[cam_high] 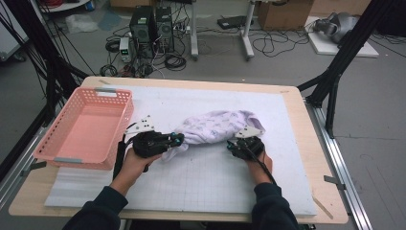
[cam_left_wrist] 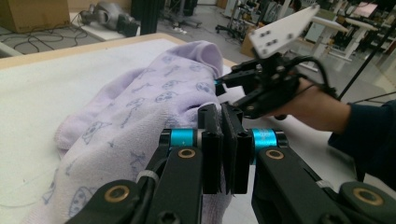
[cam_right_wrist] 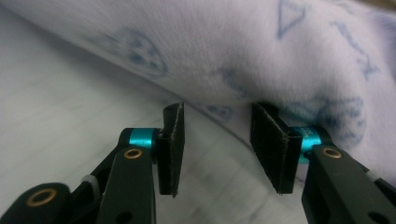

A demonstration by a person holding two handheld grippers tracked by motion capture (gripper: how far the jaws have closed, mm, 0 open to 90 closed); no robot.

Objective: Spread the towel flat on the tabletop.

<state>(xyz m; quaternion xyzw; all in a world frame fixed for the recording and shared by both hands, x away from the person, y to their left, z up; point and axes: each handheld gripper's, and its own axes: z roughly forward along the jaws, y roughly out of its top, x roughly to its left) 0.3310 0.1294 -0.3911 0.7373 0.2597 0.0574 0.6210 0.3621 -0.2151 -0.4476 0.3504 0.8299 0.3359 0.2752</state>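
Observation:
A lavender cloth [cam_high: 215, 125] with blue prints lies bunched in the middle of the white mat [cam_high: 206, 177]. My left gripper [cam_high: 179, 139] is at its left end, and in the left gripper view its jaws [cam_left_wrist: 223, 140] stand shut with a fold of the cloth [cam_left_wrist: 140, 102] pinched between the pads. My right gripper [cam_high: 234, 143] is at the cloth's right end. In the right gripper view its jaws [cam_right_wrist: 217, 135] stand apart, low over the mat, with the cloth's edge [cam_right_wrist: 224, 42] just beyond the pads and nothing pressed between them.
A pink plastic basket [cam_high: 122, 122] stands on the table's left side, close to my left hand. The wooden table edge [cam_high: 306, 143] runs along the right. Past the far edge are computer towers [cam_high: 151, 26], cables and black frame legs on the floor.

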